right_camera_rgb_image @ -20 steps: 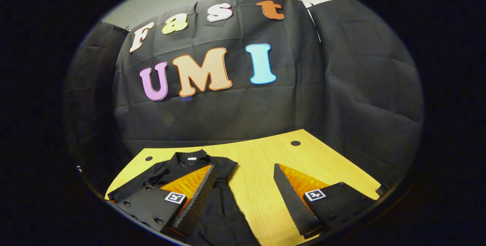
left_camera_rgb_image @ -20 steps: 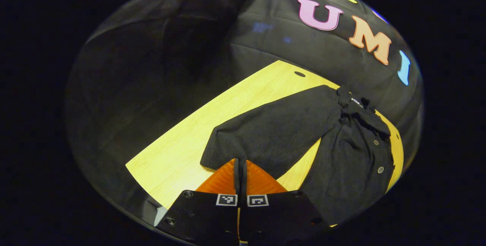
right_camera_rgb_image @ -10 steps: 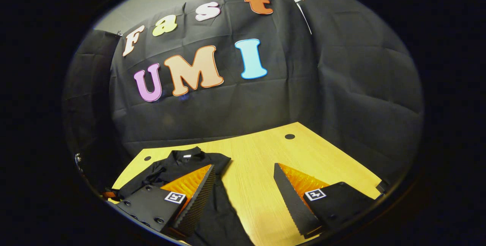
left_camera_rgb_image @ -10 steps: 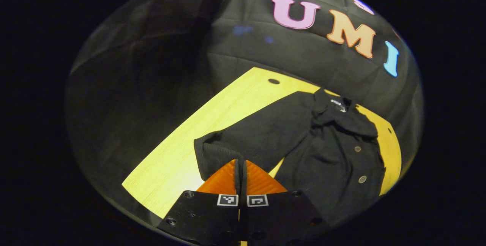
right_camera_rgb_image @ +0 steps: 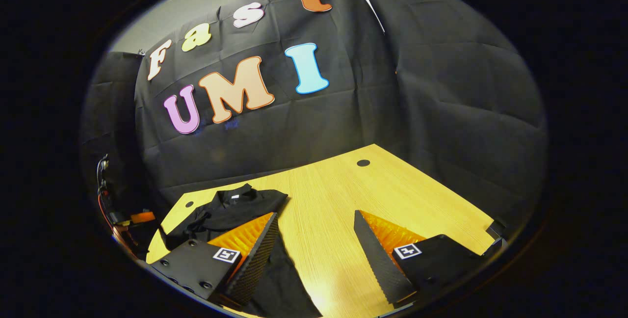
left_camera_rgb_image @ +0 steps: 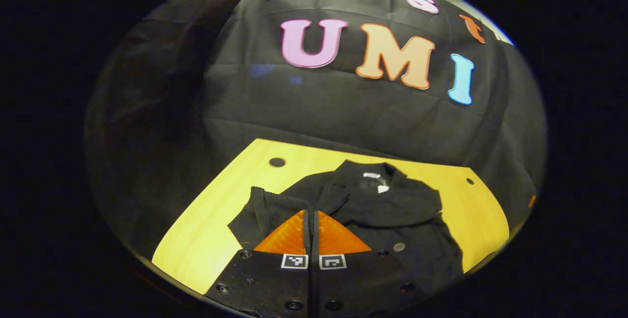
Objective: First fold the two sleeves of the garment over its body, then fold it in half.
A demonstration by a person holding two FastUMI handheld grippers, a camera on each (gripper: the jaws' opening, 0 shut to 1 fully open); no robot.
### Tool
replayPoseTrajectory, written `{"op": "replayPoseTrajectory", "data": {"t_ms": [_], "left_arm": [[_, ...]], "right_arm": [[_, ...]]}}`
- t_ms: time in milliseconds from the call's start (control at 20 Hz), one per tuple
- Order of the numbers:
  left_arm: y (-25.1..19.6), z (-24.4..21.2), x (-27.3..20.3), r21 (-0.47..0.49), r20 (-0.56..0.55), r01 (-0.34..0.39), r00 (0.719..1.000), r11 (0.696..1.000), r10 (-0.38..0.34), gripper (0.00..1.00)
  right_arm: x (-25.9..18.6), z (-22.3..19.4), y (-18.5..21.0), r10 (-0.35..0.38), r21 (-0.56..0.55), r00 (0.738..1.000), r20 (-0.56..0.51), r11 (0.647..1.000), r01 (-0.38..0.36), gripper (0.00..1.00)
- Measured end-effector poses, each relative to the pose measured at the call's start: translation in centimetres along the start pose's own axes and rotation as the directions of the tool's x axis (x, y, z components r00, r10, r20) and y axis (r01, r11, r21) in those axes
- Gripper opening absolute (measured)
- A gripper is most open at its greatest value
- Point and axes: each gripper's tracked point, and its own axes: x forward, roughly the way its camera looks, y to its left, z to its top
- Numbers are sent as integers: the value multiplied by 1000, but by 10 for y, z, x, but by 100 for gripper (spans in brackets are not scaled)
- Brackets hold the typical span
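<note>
garment (left_camera_rgb_image: 392, 210) | sleeve (left_camera_rgb_image: 267, 207) pinched by left gripper (left_camera_rgb_image: 311, 220) (table (right_camera_rgb_image: 333, 195) beneath)

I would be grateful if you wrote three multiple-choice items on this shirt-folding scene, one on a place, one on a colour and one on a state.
1. Where does the shirt lie?
A. On the wooden table
B. On the floor
C. Hung on the wall

2. What colour is the shirt?
A. White
B. Red
C. Black

3. How do the two grippers stand?
A. Both open
B. The left gripper shut on the sleeve, the right gripper open
C. Both shut on nothing

Answers:
1 A: the left gripper view shows the shirt spread on the table top.
2 C: the cloth is black in both views.
3 B: the left fingers meet with sleeve cloth between them, while the right fingers stand wide apart above the table.
</note>
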Motion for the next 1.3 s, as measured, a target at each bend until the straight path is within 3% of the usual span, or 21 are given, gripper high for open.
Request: {"op": "replayPoseTrajectory", "data": {"t_ms": [100,150,250,550,700,750,800,900,1100,1300], "left_arm": [[-31,10,23,38,25,35,999,999,-36,0],[-48,9,32,50,15,55,998,997,-55,0],[-79,11,47,77,13,90,996,993,-91,0],[-156,19,82,151,9,173,984,973,-177,0],[-193,22,96,210,10,214,975,954,-220,0],[-206,22,100,227,6,231,971,946,-238,0],[-221,20,104,244,-2,252,966,936,-260,0],[-249,15,110,285,-19,290,955,913,-297,0],[-274,2,121,322,-41,313,947,893,-317,0],[-287,-28,125,310,-139,357,934,881,-329,0]], "right_arm": [[3,-7,0,9,-26,1000,-16,1000,-10,93],[6,-10,4,17,-35,1000,-26,999,-18,98],[8,-14,6,25,-49,999,-43,998,-27,98],[12,-33,16,61,9,993,-99,998,-60,98],[9,-49,18,76,43,987,-139,997,-70,98],[8,-52,17,70,45,987,-143,997,-64,93],[7,-55,15,65,43,987,-147,997,-60,98],[6,-63,11,58,27,984,-168,998,-54,98],[7,-70,11,59,40,981,-185,998,-53,98],[8,-76,10,50,40,980,-195,998,-43,98]]}}
